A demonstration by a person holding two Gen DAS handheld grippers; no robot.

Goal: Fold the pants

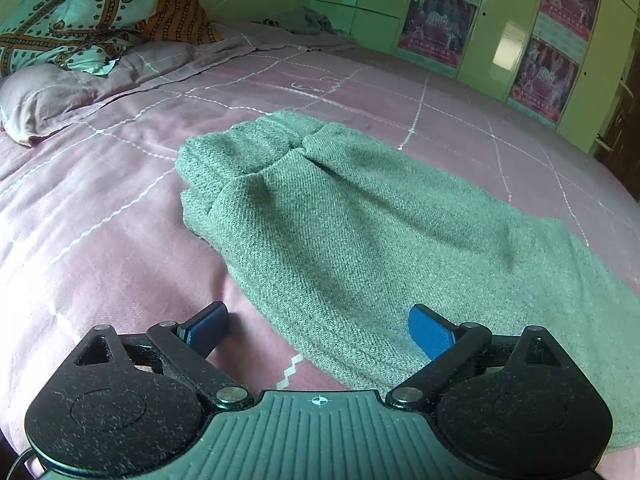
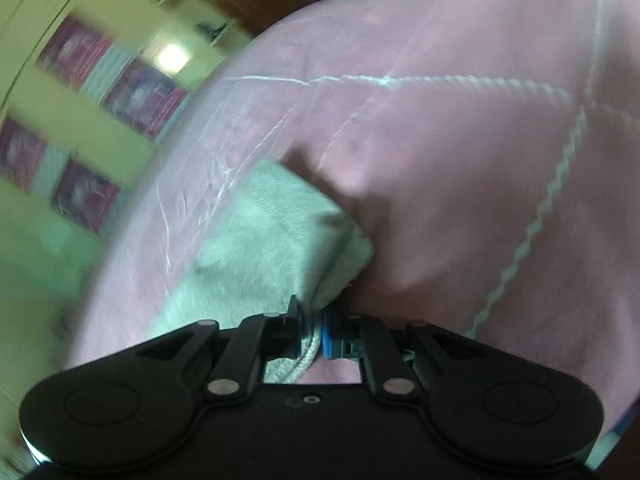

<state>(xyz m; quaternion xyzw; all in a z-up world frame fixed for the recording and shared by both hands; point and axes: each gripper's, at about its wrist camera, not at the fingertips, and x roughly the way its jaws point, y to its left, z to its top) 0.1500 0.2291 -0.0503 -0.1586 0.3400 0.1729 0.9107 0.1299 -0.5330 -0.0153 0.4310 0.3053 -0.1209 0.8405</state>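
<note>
- Left wrist view: the left gripper (image 1: 318, 330) is spread wide and empty just over the near edge of the grey-green pants (image 1: 340, 216), coarse twill knit, laid folded on the pink quilted bed (image 1: 100, 216).
- Right wrist view: a bunched corner of the pants (image 2: 276, 240) is pinched tight in the right gripper (image 2: 314, 336); the picture is blurred.

My left gripper (image 1: 318, 330) is speckled black linkage arms with silver pivot screws, blue pads, and a ribbed grey-green body with a tiny crosshair mark at bottom centre. My right gripper (image 2: 314, 334) looks the same, with a plain black body.
</note>
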